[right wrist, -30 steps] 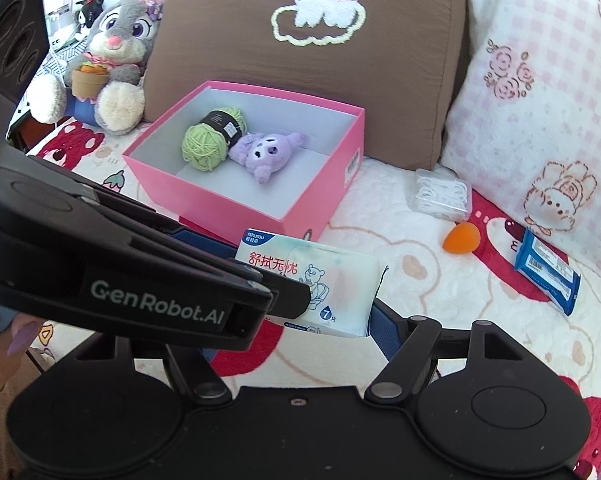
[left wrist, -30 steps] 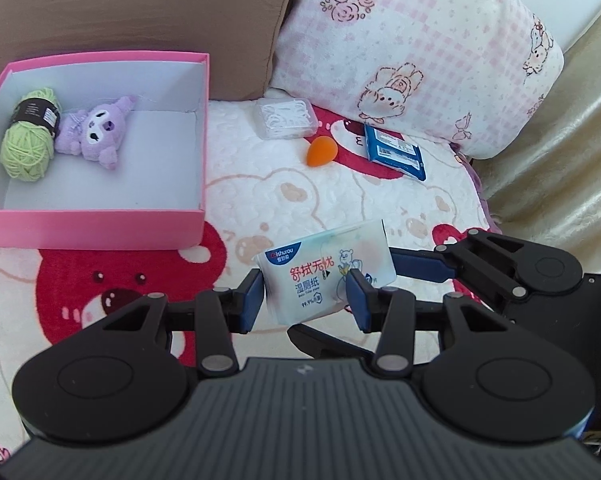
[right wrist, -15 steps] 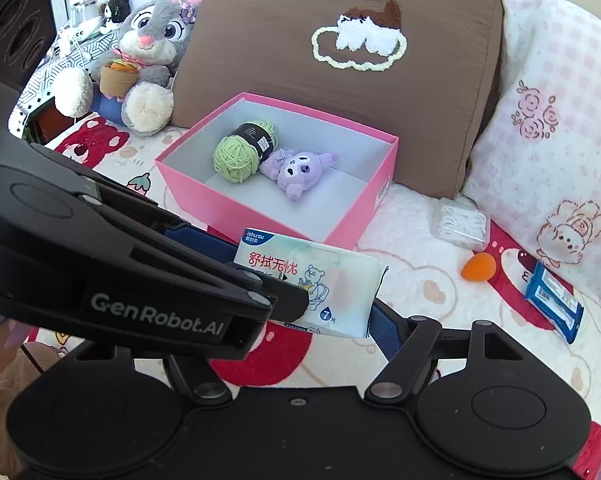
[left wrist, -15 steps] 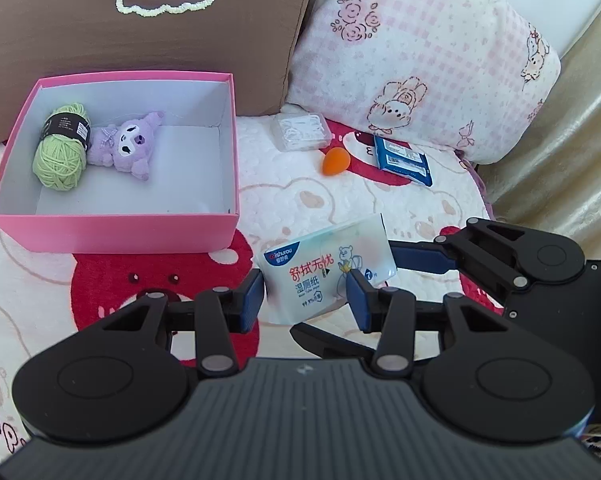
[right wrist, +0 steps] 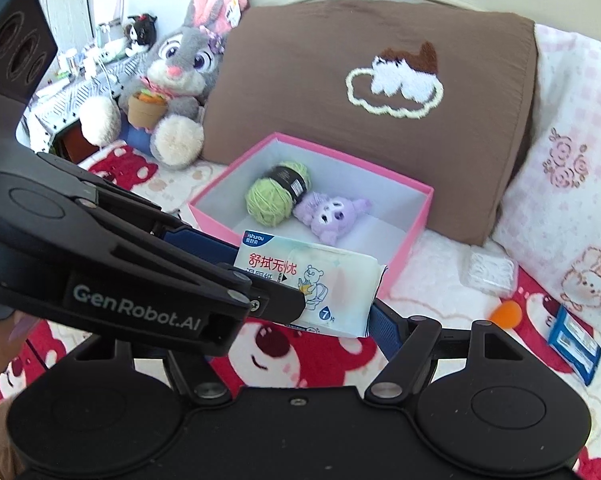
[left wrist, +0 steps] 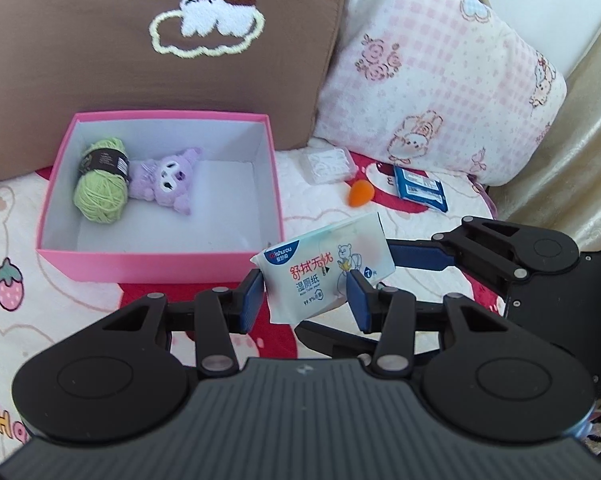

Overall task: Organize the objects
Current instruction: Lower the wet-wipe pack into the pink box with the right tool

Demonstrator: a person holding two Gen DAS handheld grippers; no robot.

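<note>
On the bear-print bed (left wrist: 28, 216), both the left gripper (left wrist: 305, 298) and right gripper (right wrist: 320, 304) clasped the wet-wipes pack (left wrist: 326, 268); the pink box (left wrist: 156, 270) lay just ahead-left of them.

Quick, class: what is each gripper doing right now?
Left gripper: closed on the wet wipes pack.
Right gripper: around the same pack; grip cannot be told.

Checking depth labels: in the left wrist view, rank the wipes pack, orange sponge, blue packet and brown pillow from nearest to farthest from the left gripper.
1. Wipes pack, between the left gripper fingers.
2. Orange sponge, ahead, slightly right.
3. Blue packet, farther right, on the blanket.
4. Brown pillow, at the back, behind the box.
</note>
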